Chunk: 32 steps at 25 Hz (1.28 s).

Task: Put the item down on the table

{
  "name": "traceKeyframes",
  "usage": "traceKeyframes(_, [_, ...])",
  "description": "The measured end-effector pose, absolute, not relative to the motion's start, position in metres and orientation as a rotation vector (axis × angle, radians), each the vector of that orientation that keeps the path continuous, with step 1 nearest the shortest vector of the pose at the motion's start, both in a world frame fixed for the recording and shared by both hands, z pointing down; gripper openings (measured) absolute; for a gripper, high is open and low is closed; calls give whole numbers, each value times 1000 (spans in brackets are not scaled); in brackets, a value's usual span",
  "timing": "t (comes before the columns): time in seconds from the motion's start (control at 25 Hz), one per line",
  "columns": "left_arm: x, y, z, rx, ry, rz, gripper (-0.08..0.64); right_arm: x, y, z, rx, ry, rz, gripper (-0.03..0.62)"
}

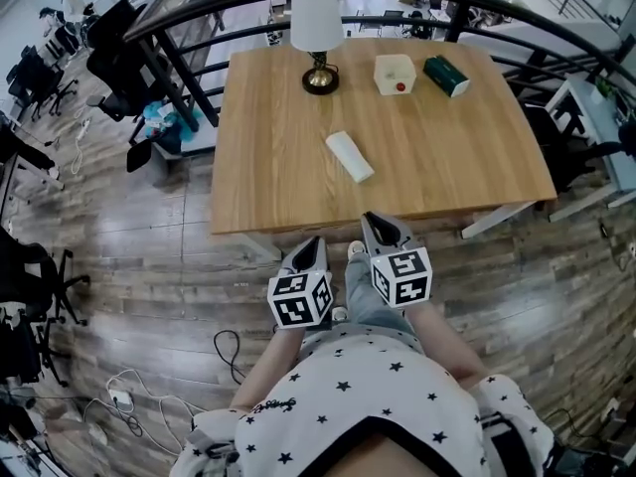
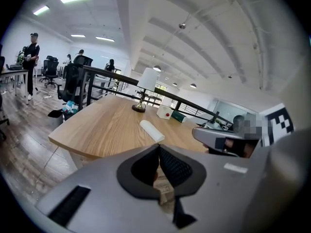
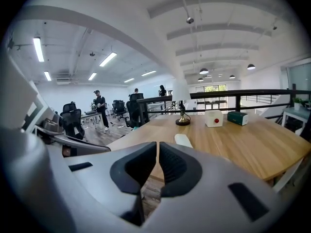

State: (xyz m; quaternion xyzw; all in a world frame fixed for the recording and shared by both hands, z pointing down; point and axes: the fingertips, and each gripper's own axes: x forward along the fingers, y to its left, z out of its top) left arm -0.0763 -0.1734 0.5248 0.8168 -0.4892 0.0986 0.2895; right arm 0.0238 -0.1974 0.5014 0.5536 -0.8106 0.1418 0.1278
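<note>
A white tube-shaped item (image 1: 350,155) lies on its side on the wooden table (image 1: 477,157), a little left of the middle; it also shows in the left gripper view (image 2: 152,130) and the right gripper view (image 3: 183,140). Both grippers hang in front of the table's near edge, above the floor and close to the person's body. My left gripper (image 1: 316,241) is shut with nothing between its pads (image 2: 158,147). Beside it, my right gripper (image 1: 373,219) is shut and empty as well (image 3: 158,143). Neither touches the item or the table.
At the table's far side stand a lamp (image 1: 317,28), a white box with a red button (image 1: 395,74) and a dark green box (image 1: 446,76). A black railing (image 1: 199,13) curves behind the table. Office chairs (image 1: 40,296) and cables (image 1: 124,400) are on the floor at left.
</note>
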Motion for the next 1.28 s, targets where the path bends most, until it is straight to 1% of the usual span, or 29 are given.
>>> traceKeyframes(0.48, [-80,-149,516,2235,-1312,258,14,32,-158,489,1676,-2400,413,-5])
traceKeyframes(1.28, [-87,-148,521,2206,-1296,230,14,24,-155,479,1673,-2438,429,-6])
